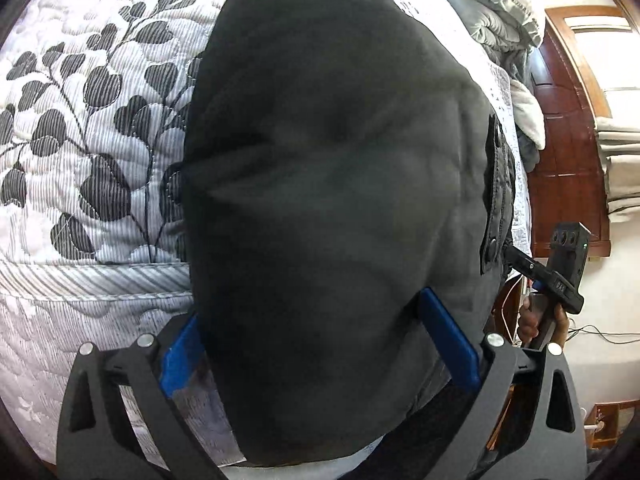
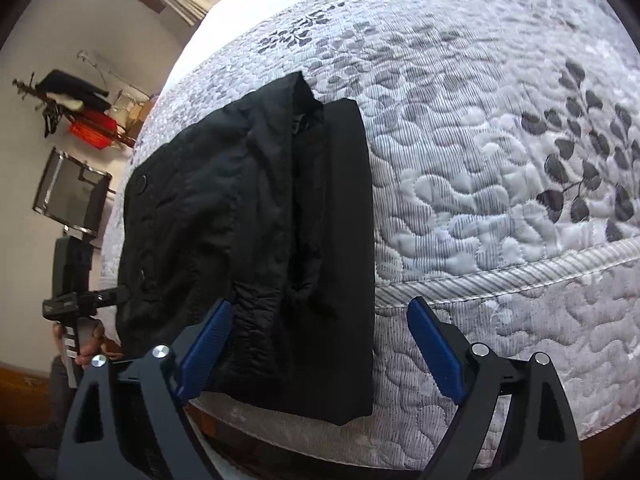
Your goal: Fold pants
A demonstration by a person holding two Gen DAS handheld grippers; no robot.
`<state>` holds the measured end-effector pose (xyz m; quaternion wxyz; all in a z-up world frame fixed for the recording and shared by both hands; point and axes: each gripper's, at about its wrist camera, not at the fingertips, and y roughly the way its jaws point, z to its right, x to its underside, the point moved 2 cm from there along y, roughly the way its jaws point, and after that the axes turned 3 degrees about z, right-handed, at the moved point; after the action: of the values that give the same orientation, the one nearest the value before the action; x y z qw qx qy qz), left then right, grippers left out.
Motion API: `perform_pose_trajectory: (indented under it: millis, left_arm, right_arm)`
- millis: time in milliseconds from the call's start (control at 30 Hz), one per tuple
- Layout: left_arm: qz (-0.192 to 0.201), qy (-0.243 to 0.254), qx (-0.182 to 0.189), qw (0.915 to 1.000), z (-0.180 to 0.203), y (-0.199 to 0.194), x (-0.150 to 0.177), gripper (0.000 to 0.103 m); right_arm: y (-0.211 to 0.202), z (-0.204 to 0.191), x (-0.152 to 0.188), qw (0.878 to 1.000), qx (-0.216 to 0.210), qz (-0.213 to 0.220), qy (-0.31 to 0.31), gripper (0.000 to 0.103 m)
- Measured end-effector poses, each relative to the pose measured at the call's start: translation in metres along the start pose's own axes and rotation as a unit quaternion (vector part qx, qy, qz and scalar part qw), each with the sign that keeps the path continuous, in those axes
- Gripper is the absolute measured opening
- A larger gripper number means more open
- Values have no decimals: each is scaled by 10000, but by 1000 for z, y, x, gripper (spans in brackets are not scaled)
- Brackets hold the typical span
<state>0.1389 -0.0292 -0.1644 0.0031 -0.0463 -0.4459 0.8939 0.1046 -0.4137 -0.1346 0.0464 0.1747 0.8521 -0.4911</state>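
Observation:
The black pants (image 1: 320,160) lie folded into a thick stack on the white quilted bedspread (image 1: 100,120), near the bed's front edge. In the left wrist view they fill the middle, and my left gripper (image 1: 310,308) stands wide open with the cloth bulging between its blue pads (image 1: 448,340), not pinched. In the right wrist view the pants (image 2: 248,208) show a buttoned waistband on the left. My right gripper (image 2: 320,302) is open over their near right edge, its left pad (image 2: 204,344) above the cloth and its right pad over bare bedspread (image 2: 480,160).
Grey bedding (image 1: 500,0) is piled at the bed's far right, beside a brown wooden door (image 1: 568,120). A hand holds the other gripper (image 1: 560,272) off the bed's side. A wall shelf with a red box (image 2: 92,132) and a dark framed panel (image 2: 72,196) stand left.

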Motion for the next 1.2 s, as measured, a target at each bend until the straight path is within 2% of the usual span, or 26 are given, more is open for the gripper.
perform_pose_trajectory:
  millis: [200,433,600,767,900,1000,1100,1167,1200]
  left_arm:
    - [-82,-11,-9,10000,4,7,-4,99]
    - [65,69,-224,9997,15,10,-1,101]
    - [131,176,-65,9997,13,9,0,101]
    - [102,38,81,9999,3,11,-1,101]
    - [111,-3,21,9999,3,14,-4,101]
    - [195,-111,14,9997,3,13,-4,101]
    - [288,-106,-12,9995,4,11,-3,101]
    - [368,-79,-30,9993,4,7,-1,100]
    - [408,-87,-47,9991,4,6,-1,100]
  right_arm:
    - [7,17,2,9983,-416,-133,399,94]
    - [6,14,5,9979,-481,-146,401,94]
    - [13,17,9,9949,-831,-254,515,94]
    - [30,27,14,9872,-1295,-373,849,95]
    - [37,24,14,9856,-1433,-381,814,97]
    - [42,16,12,9870,-1378,-407,727,97]
    - [42,7,12,9901,-1214,-351,613,93]
    - [41,3,12,9924,-1077,-284,531,85]
    - [40,1,12,9924,-1089,-260,506,77]
